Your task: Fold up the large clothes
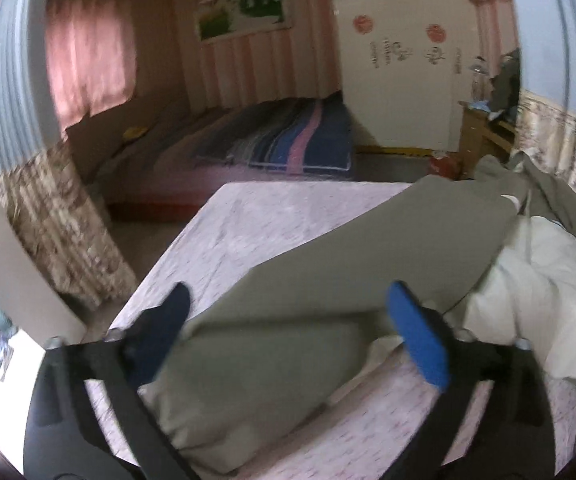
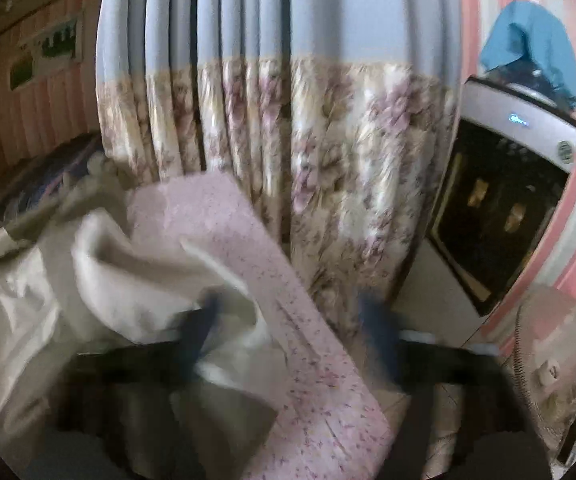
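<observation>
A large olive-grey garment with a cream lining lies on a table under a pink speckled cloth [image 1: 272, 216]. In the left wrist view a flat grey sleeve [image 1: 376, 252] runs diagonally, with its cuff end [image 1: 248, 376] between my fingers. My left gripper [image 1: 288, 308] is open above it, holding nothing. The cream lining [image 1: 536, 304] bunches at the right. In the right wrist view, blurred by motion, my right gripper [image 2: 292, 316] is open over the crumpled cream lining [image 2: 136, 280] near the table's edge [image 2: 320, 364].
A flowered curtain [image 2: 328, 168] hangs close behind the table. A bed with a striped blanket [image 1: 288, 140] stands beyond a strip of floor. A fan [image 2: 556, 376] and a white appliance [image 2: 516, 128] are at the right. A cardboard box [image 1: 12, 276] sits at the left.
</observation>
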A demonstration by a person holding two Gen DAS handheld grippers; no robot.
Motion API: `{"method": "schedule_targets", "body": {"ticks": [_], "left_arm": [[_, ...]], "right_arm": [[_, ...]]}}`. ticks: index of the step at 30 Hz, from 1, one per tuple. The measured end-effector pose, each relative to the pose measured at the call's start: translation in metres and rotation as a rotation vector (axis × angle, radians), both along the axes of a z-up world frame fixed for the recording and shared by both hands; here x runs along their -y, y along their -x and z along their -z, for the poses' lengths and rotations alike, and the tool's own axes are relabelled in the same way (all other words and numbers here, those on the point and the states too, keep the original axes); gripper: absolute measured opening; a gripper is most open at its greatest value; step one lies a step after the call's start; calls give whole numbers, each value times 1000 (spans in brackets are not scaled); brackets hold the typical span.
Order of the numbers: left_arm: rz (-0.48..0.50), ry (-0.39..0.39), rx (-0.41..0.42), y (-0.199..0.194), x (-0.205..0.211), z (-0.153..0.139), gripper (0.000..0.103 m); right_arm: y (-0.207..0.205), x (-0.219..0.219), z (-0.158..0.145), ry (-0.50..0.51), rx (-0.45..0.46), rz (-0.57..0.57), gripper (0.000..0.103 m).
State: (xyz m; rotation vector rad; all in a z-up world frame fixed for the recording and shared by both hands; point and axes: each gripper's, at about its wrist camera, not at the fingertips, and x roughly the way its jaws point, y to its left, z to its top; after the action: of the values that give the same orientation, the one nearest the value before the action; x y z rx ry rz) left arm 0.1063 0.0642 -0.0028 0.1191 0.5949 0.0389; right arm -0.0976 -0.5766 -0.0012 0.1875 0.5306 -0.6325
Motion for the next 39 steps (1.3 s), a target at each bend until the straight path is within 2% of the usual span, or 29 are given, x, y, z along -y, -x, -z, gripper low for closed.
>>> {"method": "schedule_targets", "body": {"ticks": [2,4,5,9,15,19,26,31,35,39], "left_arm": [[39,-9,-12,-12,17,2,100],[71,-23,-34,-27,31,8,100],[87,-32,-45,-34,39,13,100],[158,-67,-107,-63,69,35,100],[227,-87,-117,-76,90,53,100],[248,-30,-143,-83,90,55,100],[323,12,-132,-61,106,51,100],[239,-109,-128,-74,124,68,100],[187,-90,-134,-94,122,69,100],[150,-120,-119,-111,127,66,100]], "right_arm": [[12,-7,-15,-19,45,0,84],[19,-22,-32,-54,114,-59,85],[19,-29,-36,-57,120,-83,85],[-10,-73,-50,-78,142,-244,90],[-73,-143,-26,-208,86,-463,90],[-104,-192,-4,-217,24,-555,90],[-131,-213,8,-206,-11,-570,90],[-152,-209,15,-185,-42,-540,90],[-173,-196,23,-111,-76,-487,90],[-199,-165,25,-4,-98,-377,90]]}}
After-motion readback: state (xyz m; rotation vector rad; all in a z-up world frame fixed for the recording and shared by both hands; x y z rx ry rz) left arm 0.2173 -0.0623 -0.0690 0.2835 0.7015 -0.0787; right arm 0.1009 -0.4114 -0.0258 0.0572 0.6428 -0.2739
